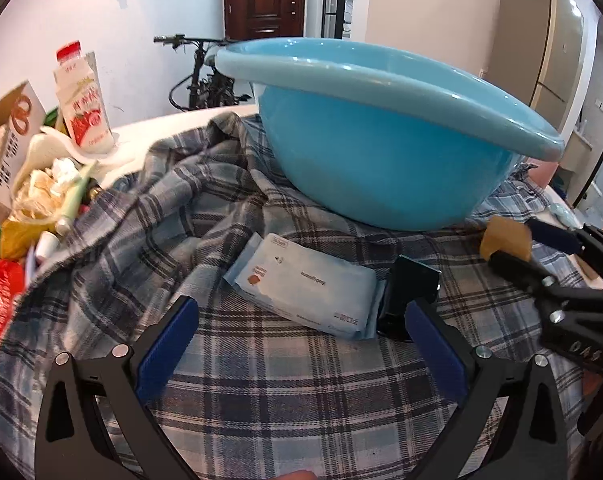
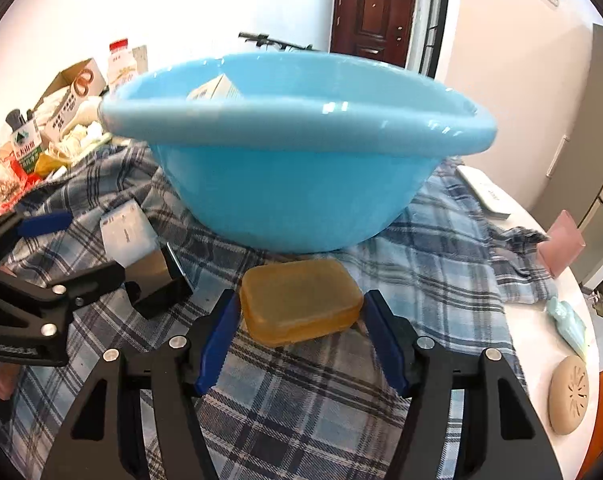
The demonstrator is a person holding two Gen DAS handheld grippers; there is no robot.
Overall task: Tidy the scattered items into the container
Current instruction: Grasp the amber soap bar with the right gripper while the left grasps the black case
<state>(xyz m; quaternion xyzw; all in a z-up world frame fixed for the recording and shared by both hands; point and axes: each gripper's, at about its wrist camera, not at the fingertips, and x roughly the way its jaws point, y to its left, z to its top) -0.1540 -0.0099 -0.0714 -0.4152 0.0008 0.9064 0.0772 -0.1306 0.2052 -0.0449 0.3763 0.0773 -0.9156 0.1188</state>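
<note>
The right gripper has its jaws clamped on the two short ends of an amber soap bar, which sits just in front of the blue basin and seems, by its shadow, barely clear of the plaid cloth that covers the bench. The step in hand looks like carrying this bar to the container. The next move likely calls for raising it above the basin's high rim and forward over the hollow, where a small carton already shows, before letting go. The left gripper hovers with its jaws apart and empty, one on each side of a pale blue wipes packet with a small black box touching its end. Both lie on the cloth near the basin's foot, not yet collected.
</note>
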